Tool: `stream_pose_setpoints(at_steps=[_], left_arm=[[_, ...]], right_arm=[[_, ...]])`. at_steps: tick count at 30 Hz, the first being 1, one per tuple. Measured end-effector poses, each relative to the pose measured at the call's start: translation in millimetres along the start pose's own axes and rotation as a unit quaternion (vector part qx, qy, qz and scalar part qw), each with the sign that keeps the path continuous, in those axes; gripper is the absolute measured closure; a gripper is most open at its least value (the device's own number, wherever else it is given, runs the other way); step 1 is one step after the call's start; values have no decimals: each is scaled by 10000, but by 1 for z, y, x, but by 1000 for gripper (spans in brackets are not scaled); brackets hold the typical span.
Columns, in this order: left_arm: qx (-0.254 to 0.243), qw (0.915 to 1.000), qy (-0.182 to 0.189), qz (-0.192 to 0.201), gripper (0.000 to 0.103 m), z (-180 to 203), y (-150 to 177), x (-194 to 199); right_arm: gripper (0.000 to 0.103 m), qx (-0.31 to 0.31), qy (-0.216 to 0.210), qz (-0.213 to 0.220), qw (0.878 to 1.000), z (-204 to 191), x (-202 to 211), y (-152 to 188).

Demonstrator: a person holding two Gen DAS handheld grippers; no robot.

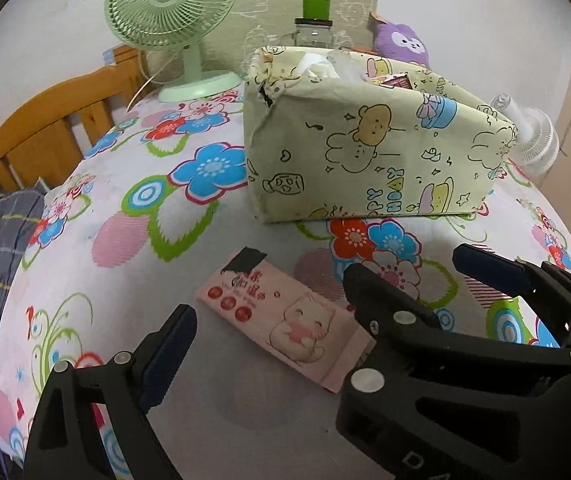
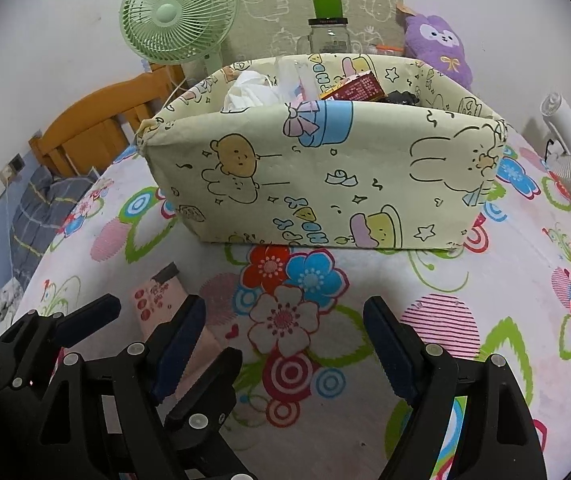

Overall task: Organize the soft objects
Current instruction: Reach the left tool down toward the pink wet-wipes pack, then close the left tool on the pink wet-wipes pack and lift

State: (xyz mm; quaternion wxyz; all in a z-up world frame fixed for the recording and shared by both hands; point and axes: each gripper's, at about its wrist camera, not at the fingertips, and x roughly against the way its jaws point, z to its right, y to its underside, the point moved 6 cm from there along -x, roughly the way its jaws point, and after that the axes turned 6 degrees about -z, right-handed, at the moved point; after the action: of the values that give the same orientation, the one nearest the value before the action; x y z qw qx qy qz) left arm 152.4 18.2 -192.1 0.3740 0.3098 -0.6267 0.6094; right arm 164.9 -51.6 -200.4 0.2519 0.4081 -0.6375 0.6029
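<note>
Your left gripper (image 1: 269, 300) stands wide open and empty over the flat pink tissue packet with a cartoon cat (image 1: 285, 316), whose long axis runs upper left to lower right between the jaws. Your right gripper (image 2: 285, 340), also open and empty, sits farther off; its view shows the cream cartoon-print fabric bin (image 2: 317, 184) already holding items.

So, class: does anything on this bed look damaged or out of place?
Two things. The fabric storage box has a dark tear at its upper left corner. The pink tissue pack lies loose and askew on the floral sheet, outside the box, with black tape on one end.
</note>
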Motion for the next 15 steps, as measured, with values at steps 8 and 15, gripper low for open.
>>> stream_pose_setpoints(at_steps=[8, 15], left_arm=[[202, 9997, 19, -121, 7, 2, -1, -10], [300, 9993, -200, 92, 29, 3, -11, -15]], right_arm=[[19, -7, 36, -8, 10000, 8, 0, 2], [19, -110, 103, 12, 9999, 20, -2, -3]])
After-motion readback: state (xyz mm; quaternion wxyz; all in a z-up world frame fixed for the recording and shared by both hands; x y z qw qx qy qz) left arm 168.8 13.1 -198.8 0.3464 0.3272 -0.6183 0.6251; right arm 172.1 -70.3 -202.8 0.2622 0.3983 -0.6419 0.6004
